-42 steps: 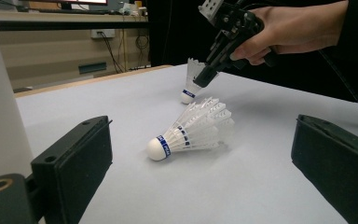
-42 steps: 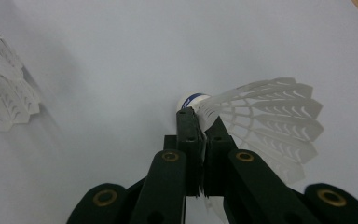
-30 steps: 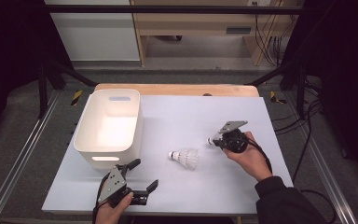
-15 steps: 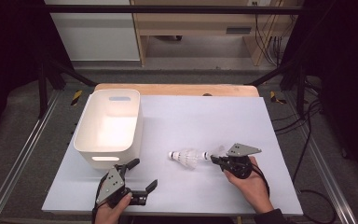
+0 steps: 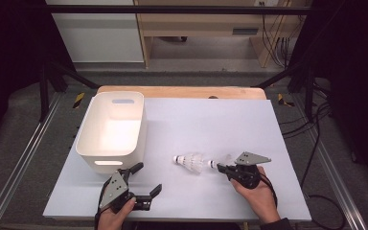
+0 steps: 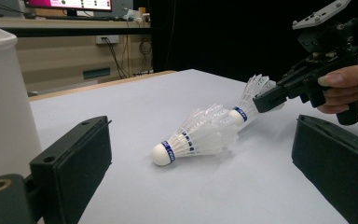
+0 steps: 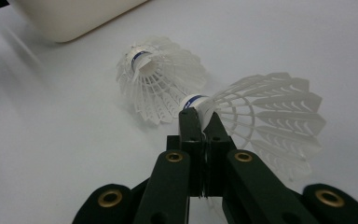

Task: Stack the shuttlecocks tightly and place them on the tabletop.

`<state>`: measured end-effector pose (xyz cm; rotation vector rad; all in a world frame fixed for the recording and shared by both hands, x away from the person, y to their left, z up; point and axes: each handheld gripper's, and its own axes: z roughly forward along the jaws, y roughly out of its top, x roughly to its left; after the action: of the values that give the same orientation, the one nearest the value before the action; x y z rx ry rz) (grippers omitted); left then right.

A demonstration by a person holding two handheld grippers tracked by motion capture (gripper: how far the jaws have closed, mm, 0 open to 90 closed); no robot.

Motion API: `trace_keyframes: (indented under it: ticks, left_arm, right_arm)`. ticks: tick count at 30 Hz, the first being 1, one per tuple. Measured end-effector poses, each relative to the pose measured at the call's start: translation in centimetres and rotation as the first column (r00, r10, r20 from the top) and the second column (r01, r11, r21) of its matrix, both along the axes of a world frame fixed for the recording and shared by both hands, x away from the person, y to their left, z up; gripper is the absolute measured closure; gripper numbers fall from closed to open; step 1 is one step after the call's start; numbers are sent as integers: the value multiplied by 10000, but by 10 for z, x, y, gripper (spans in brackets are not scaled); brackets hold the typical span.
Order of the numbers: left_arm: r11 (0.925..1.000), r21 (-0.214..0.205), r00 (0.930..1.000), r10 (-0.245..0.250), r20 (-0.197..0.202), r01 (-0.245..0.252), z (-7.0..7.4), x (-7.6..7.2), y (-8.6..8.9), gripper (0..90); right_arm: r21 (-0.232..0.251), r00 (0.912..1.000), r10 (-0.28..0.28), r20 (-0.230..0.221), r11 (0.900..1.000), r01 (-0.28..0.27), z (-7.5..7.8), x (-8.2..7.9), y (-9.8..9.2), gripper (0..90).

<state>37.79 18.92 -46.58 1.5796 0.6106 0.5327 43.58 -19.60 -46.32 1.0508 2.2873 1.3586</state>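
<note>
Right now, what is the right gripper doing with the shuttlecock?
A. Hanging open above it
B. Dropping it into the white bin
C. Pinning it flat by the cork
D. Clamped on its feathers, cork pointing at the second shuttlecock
D: in the right gripper view the right gripper has its jaws closed on the feather skirt of the held shuttlecock, whose cork points toward the lying shuttlecock.

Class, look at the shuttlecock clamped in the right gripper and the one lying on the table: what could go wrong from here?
1. The right gripper pinches the held shuttlecock at its feather skirt, near the cork; the thin feathers might bend or slip.
2. Its cork sits right at the skirt of the lying shuttlecock, so pushing on could knock that one away.
3. The left gripper stands open close by; the hands might collide.
</note>
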Motion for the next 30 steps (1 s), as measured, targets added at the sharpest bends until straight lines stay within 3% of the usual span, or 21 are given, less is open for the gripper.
trace_keyframes:
  ticks: [19,30]
  left_arm:
    - [10000,-64,10000,46,25,-46,0,0,1,46]
    - [10000,-2,10000,24,19,-24,0,1,1,46]
  right_arm:
    - [300,9996,268,12,9992,-268,-2,1,19,894]
    - [320,9988,478,-88,9984,-475,-6,10,38,894]
